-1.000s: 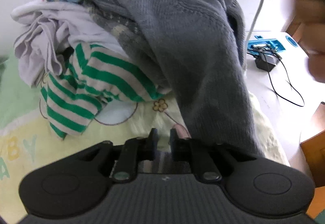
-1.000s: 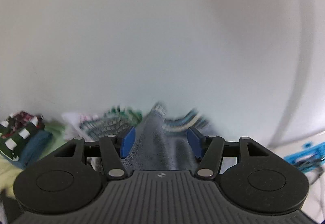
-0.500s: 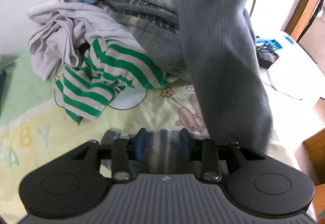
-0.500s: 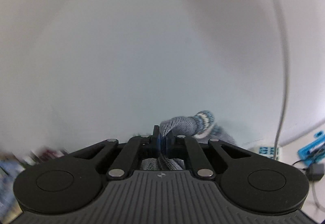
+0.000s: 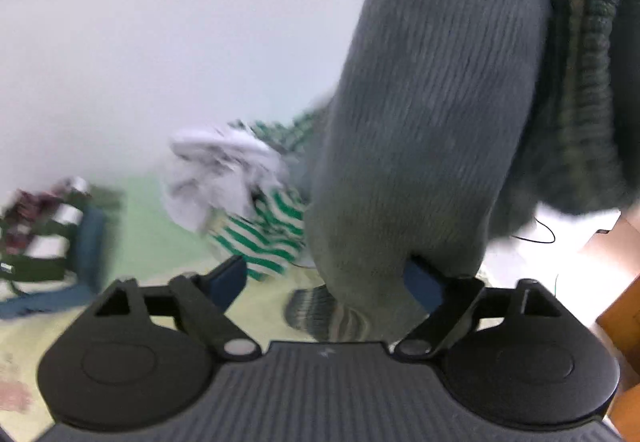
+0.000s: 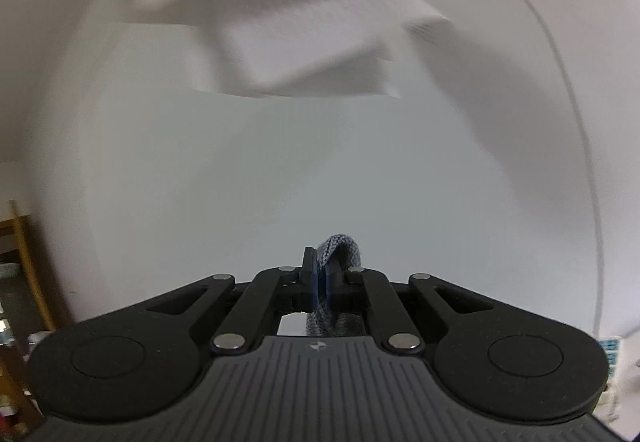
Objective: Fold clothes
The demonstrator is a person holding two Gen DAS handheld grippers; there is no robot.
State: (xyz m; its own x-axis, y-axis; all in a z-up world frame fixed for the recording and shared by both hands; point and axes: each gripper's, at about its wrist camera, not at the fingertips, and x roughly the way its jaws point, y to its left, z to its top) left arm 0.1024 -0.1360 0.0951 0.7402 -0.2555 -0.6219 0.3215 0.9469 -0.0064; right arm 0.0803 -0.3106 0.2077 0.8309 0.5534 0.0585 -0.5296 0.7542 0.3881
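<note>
The grey knit sweater (image 5: pixel 432 113) hangs in the air in front of the heap of clothes (image 5: pixel 248 201) on the green-yellow blanket (image 5: pixel 152 242); it looks thick, soft and fairly heavy, likely to sag and stretch, so shoulders or hem corners suit best. The right gripper (image 6: pixel 320 282) is clenched on a knit edge (image 6: pixel 340 250). The left gripper (image 5: pixel 324 282) is opening, the sleeve draped loosely between its jaws.

one grey sweater (image 5: pixel 432 129) – two grippers – one striped top (image 5: pixel 264 238), one white garment (image 5: pixel 224 169).
</note>
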